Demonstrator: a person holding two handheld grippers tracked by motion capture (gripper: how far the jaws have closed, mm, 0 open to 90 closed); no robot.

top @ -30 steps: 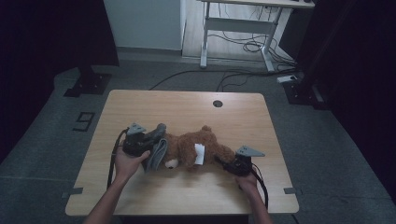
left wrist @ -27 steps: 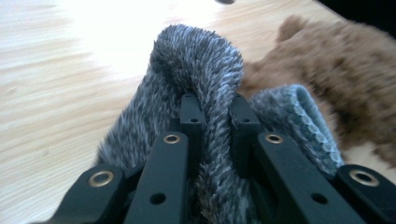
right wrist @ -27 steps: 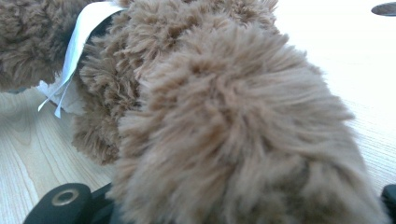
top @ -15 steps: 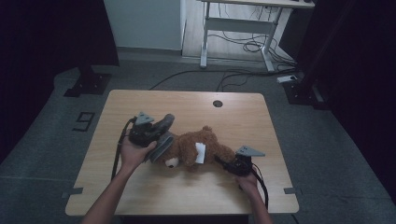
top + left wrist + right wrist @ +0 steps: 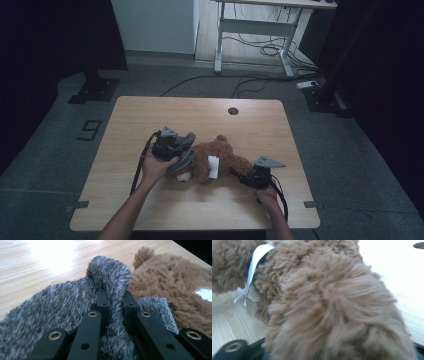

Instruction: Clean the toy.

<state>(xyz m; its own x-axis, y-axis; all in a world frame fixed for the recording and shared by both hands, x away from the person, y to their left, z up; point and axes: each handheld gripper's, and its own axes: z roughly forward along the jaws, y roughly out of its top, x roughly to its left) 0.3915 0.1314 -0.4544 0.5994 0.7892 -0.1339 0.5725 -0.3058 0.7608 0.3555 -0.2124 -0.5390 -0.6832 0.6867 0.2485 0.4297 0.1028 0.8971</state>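
A brown plush bear [image 5: 220,161] lies on its side near the middle of the wooden surface [image 5: 150,112], a white tag [image 5: 213,165] showing on its body. The left hand-held gripper [image 5: 176,148] sits at the bear's head end, its jaws pressed onto a fold of grey furry fabric [image 5: 110,292] that bulges up between them and spreads to either side against the brown fur. The right hand-held gripper [image 5: 250,178] is at the bear's other end; in the right gripper view brown pile covers the jaws, so whether they pinch the toy or merely rest against it cannot be told. Risks, as judged from this arrangement: the grey fold is thick and slippery, so a pull may draw it out of the left jaws; if the right hold is shallow, catching pile only, the bear may slide across the surface with the pull instead of staying anchored; the tag could snag.
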